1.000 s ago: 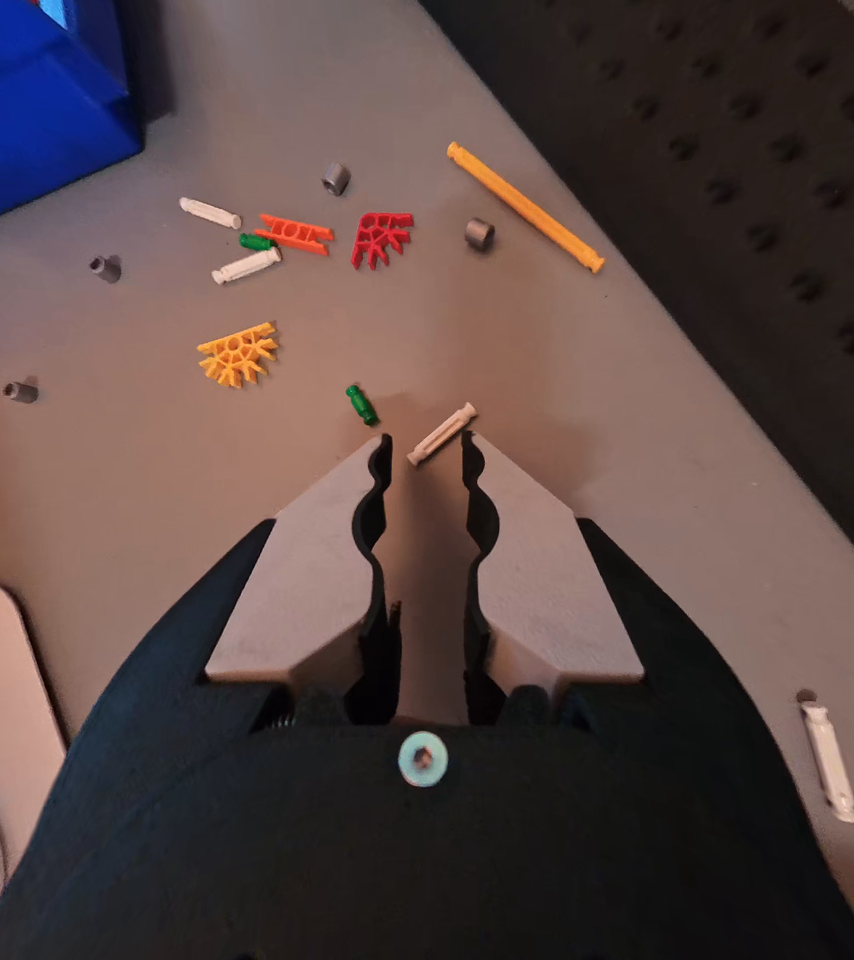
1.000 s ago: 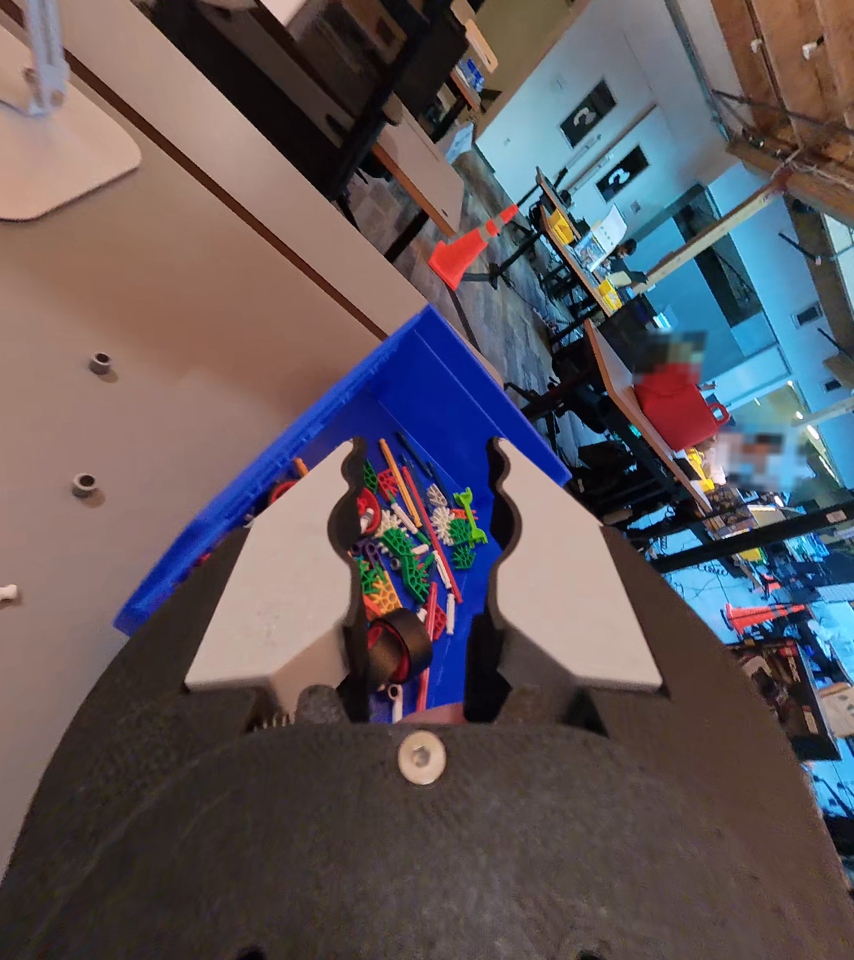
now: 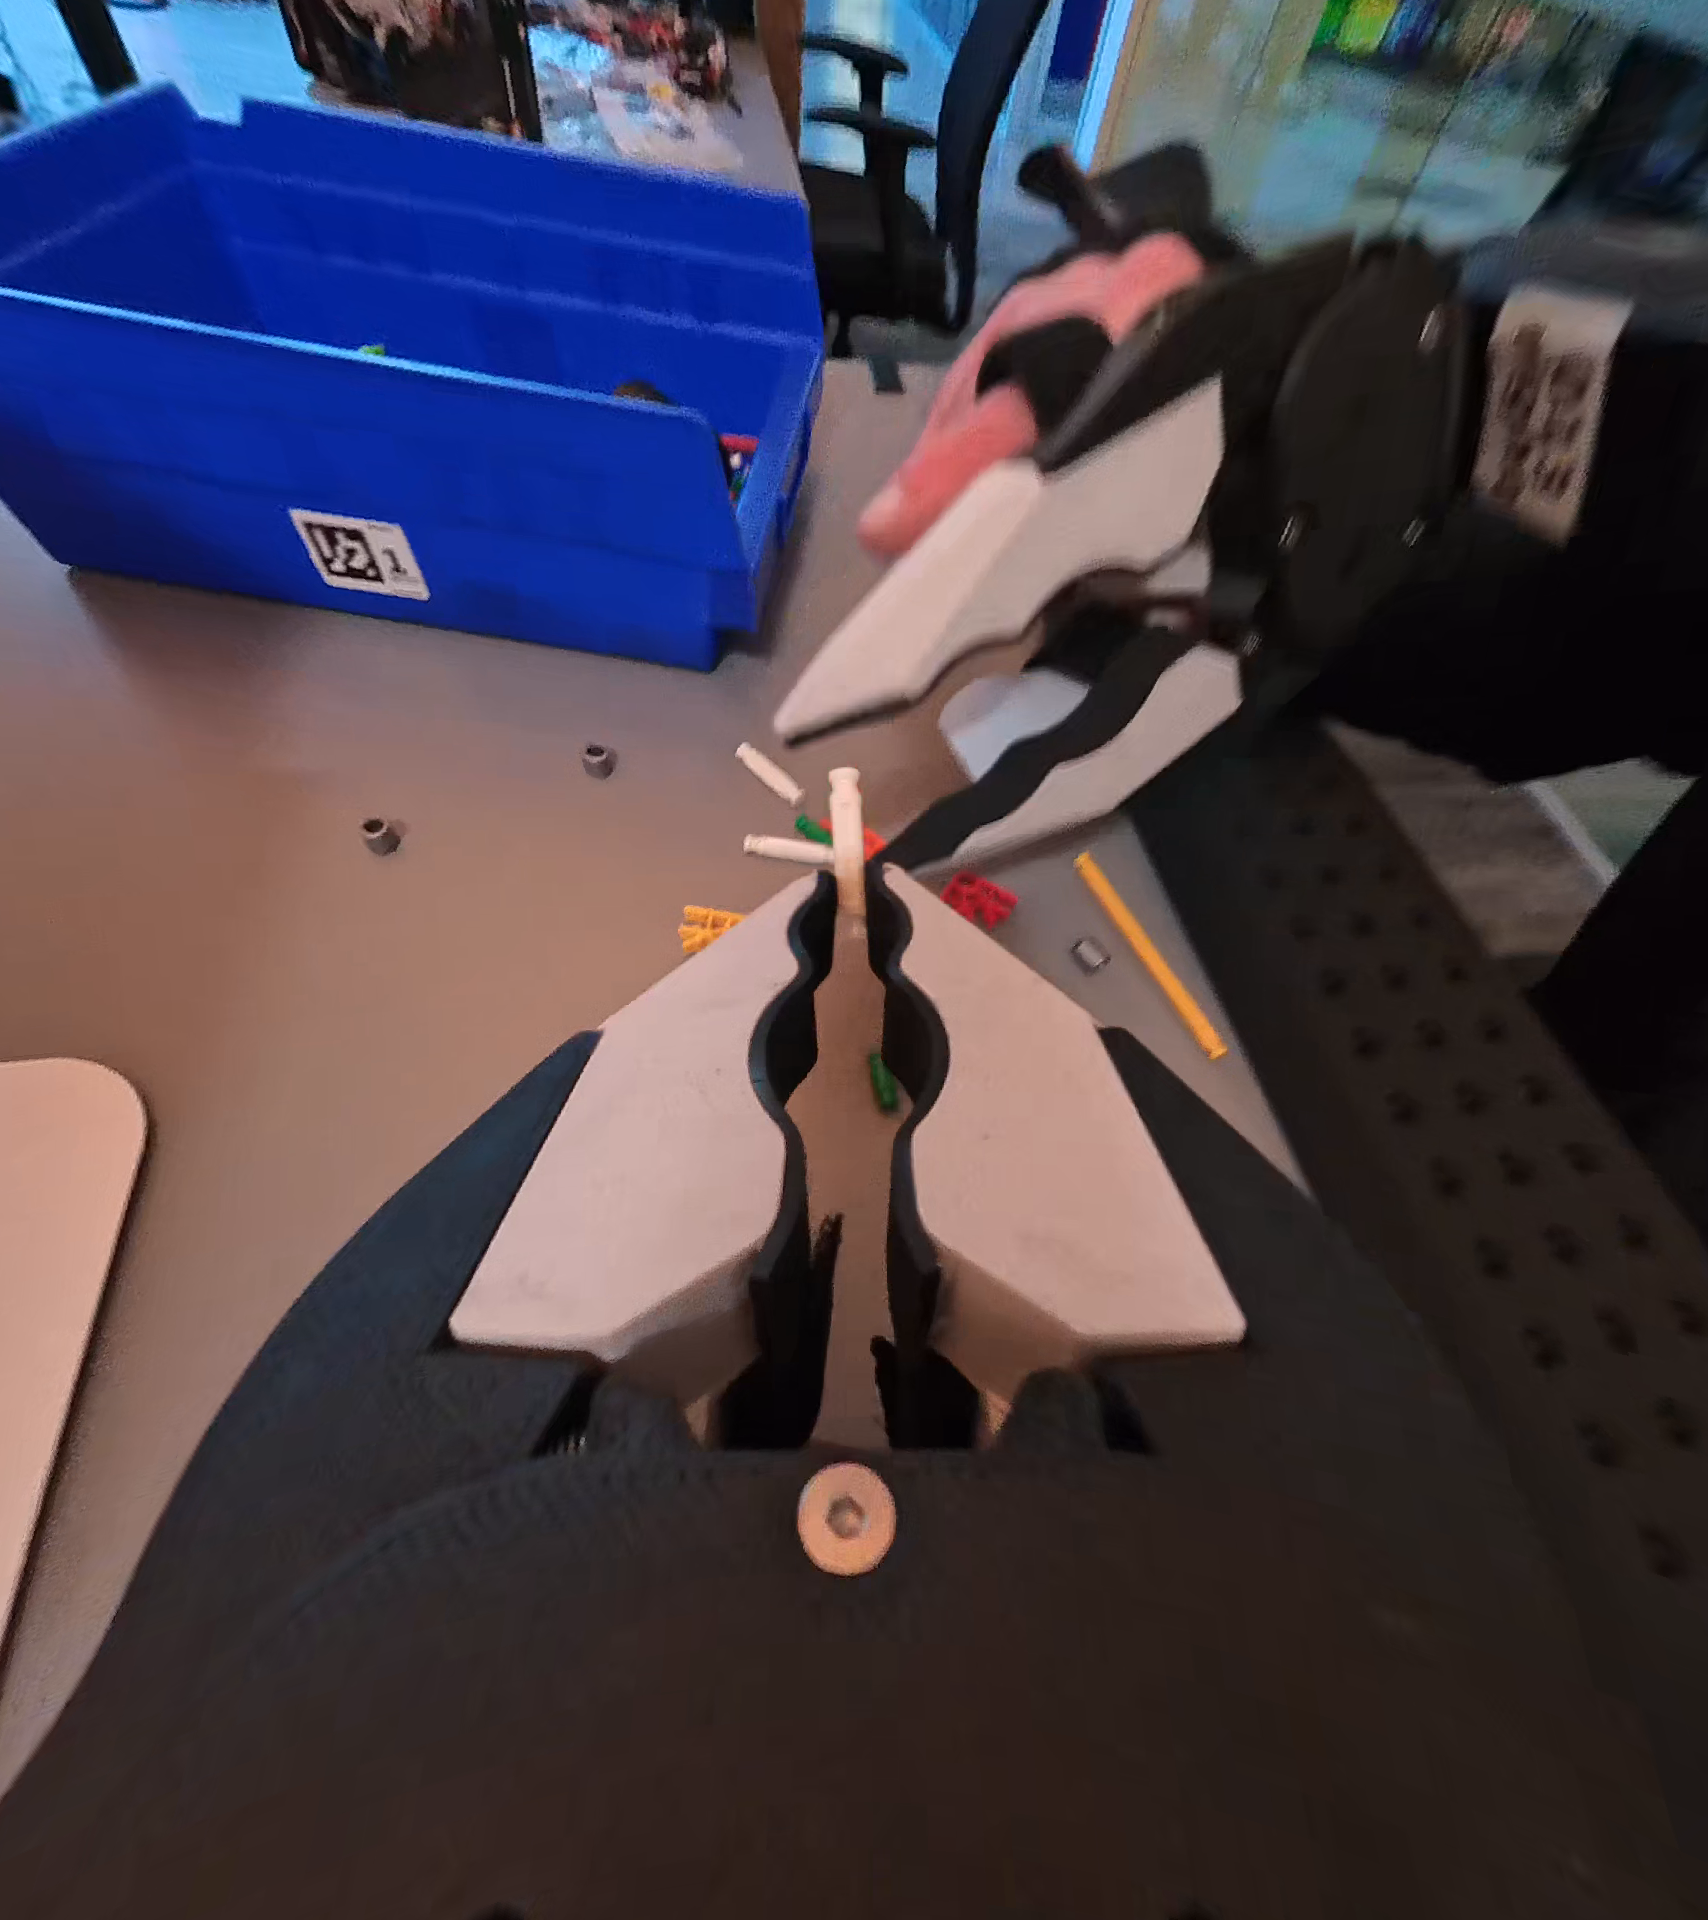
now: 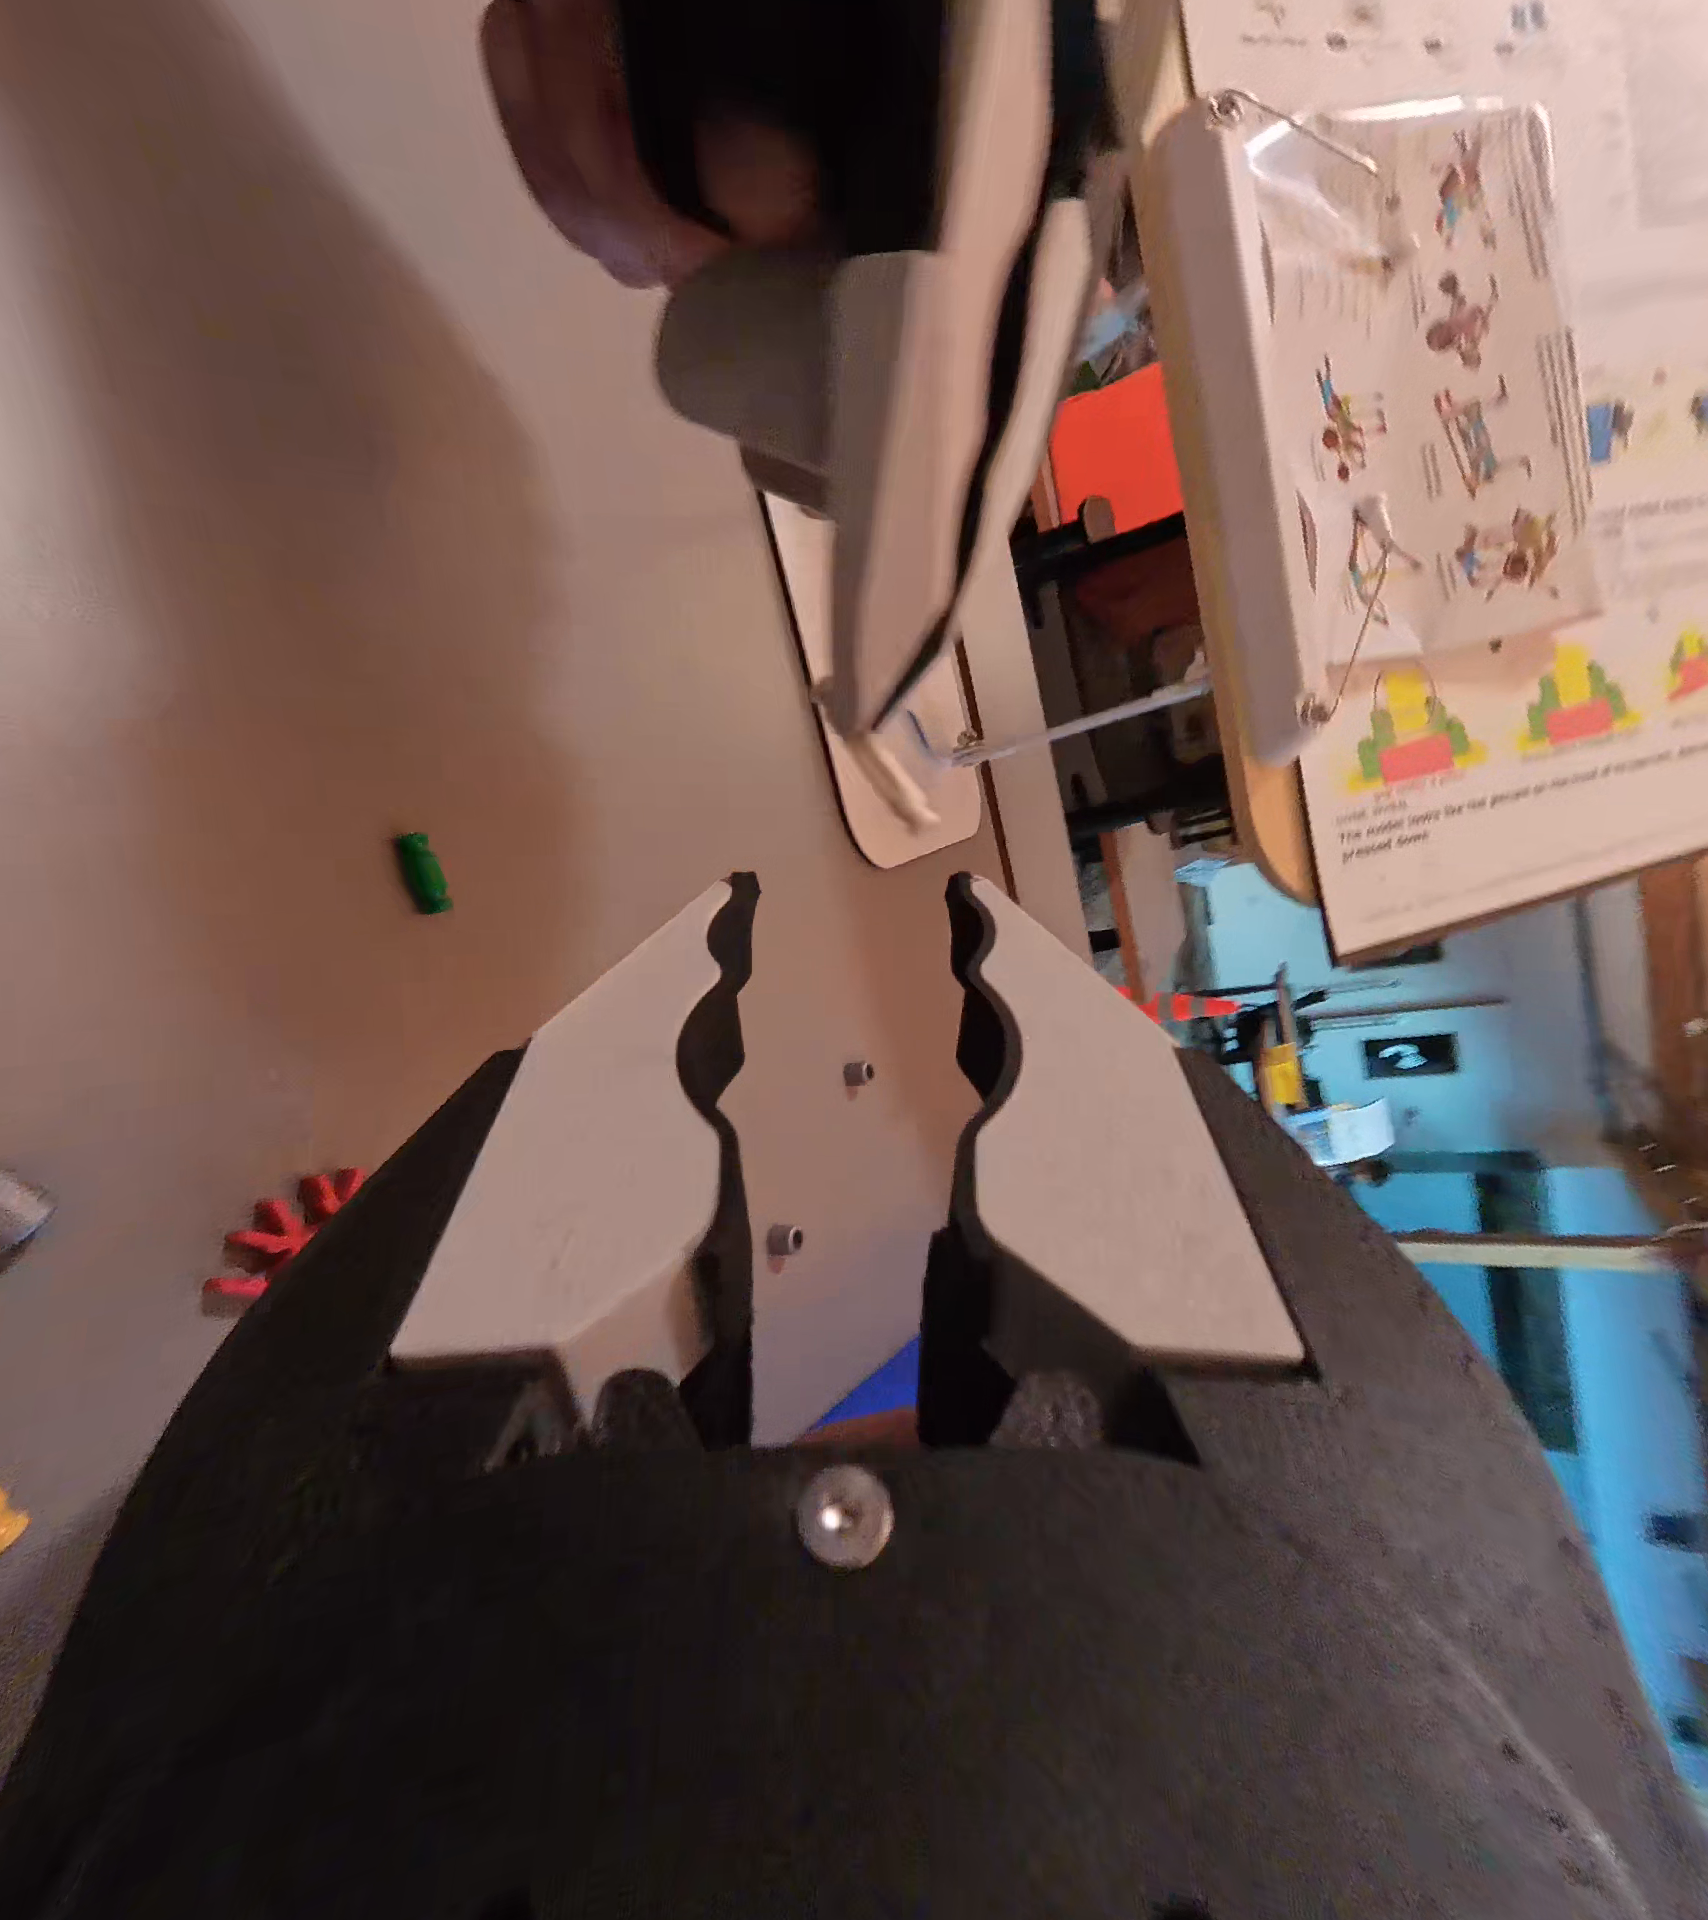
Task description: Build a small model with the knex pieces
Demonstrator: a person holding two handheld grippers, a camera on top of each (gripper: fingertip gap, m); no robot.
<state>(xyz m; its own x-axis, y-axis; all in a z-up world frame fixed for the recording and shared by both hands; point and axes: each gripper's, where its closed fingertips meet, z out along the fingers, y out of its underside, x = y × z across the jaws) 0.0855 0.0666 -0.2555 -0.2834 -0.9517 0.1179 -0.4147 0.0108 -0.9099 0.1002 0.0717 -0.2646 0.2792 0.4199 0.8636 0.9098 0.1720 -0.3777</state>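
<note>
- Grey worktop (image 3: 206, 935) carries everything, with a blue bin (image 3: 362, 416) at its far side.
- Left tongs (image 3: 850, 883) are pressed on a white rod (image 3: 846, 831), lifted clear of the surface and standing about upright from the tips.
- Right tongs (image 4: 850, 894) are spread and hold nothing; they reach toward the scattered pieces, though blur hides the exact gap.
- Yellow rod (image 3: 1146, 951) lies right of the left tongs.
- Red connector (image 3: 980, 896), green peg (image 3: 883, 1081).

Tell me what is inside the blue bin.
Over the blue bin's front wall only slivers show: a green bit, a dark round piece, and small coloured parts. The wall hides everything lower.
</note>
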